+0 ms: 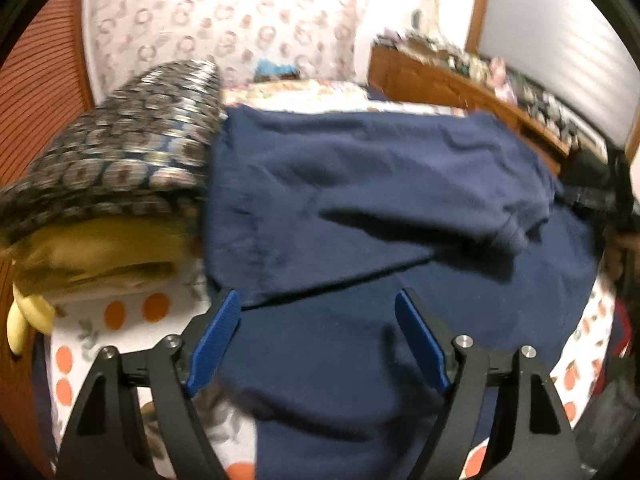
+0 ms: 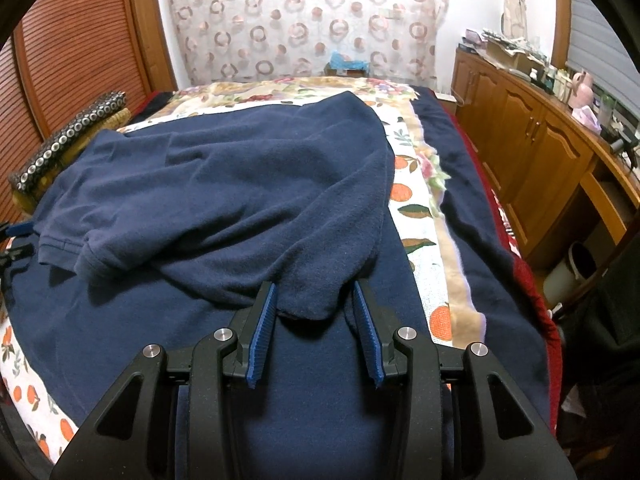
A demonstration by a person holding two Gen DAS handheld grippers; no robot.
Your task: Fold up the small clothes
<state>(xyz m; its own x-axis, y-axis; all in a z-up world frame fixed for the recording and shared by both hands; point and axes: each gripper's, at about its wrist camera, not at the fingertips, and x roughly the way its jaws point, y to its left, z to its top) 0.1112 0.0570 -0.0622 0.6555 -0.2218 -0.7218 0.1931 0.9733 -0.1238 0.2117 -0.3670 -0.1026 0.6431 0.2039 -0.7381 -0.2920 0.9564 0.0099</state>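
My navy shirt [image 2: 224, 184] lies spread over the fruit-print bedsheet [image 2: 416, 216], filling the middle of both views, with its top half already doubled toward me and a short sleeve [image 2: 72, 252] ending at the left edge of the right wrist view. My left gripper [image 1: 318, 336] stands wide at the bottom centre of its view, nothing between the blue pads [image 1: 216, 344], and hangs just above the flat lower layer near the folded edge; that picture is smeared, so I judge this hand is on the move. My right gripper [image 2: 314, 332] sits at the bottom centre of its own view with the jaws partway in, and a drooping corner of the folded layer hangs between them; I cannot tell whether the pads actually pinch it or only flank it. To do this fold well, I would make sure the right side has a firm bite on that corner first, then bring the left one down onto the matching edge on the other side, taking both layers and not only the top one. Both hands should then lift evenly and carry the cloth across so the edges line up. The patterned cushion [image 1: 120, 152] at the upper left lies touching the shirt's far edge, so I'd steer clear of dragging fabric under it.
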